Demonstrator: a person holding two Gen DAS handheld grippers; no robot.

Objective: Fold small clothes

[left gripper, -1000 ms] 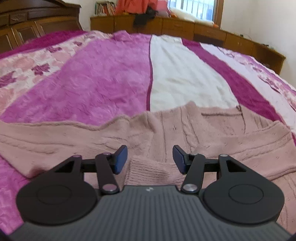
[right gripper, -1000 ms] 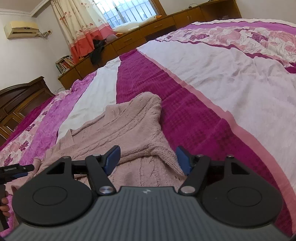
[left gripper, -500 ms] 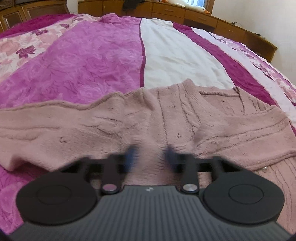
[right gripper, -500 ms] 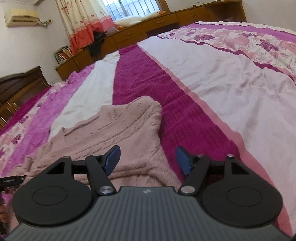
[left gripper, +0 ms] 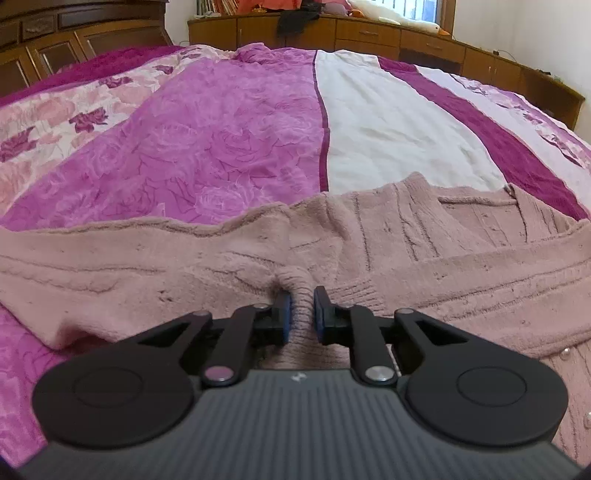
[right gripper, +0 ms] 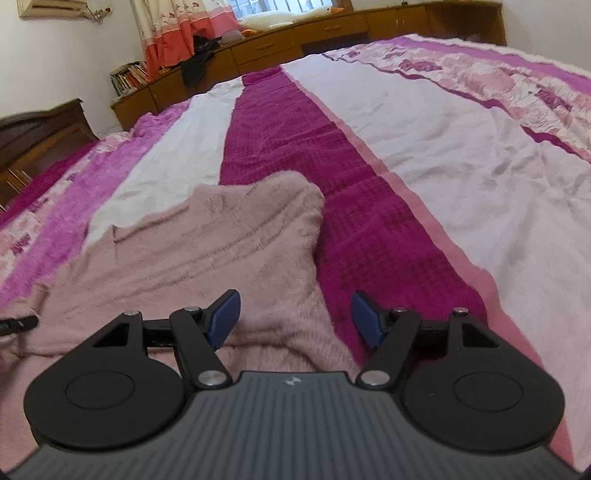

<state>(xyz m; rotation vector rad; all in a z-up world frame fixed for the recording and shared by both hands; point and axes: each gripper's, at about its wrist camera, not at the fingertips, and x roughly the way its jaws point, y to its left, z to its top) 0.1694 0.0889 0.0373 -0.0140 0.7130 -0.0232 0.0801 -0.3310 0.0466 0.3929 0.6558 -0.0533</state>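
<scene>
A dusty pink knitted cardigan (left gripper: 406, 240) lies spread on the bed, one sleeve stretched out to the left. My left gripper (left gripper: 302, 314) sits low at its near ribbed hem. A bunched fold of the knit is pinched between the blue pads, and the jaws are opening slightly. In the right wrist view the same cardigan (right gripper: 207, 240) lies ahead, its right edge running between the fingers. My right gripper (right gripper: 295, 317) hovers there, open, with only loose knit under the gap.
The bed carries a striped bedspread (left gripper: 229, 140) of purple, white and magenta bands, wide and flat beyond the cardigan. Low wooden cabinets (left gripper: 369, 29) line the far wall. A dark wooden headboard (left gripper: 55, 44) stands at the left, a curtain (right gripper: 166, 33) at the window.
The left gripper's jaws went from wide apart to closed on a fold of the cardigan's hem. The right gripper shifted sideways toward the cardigan's right edge and stayed open.
</scene>
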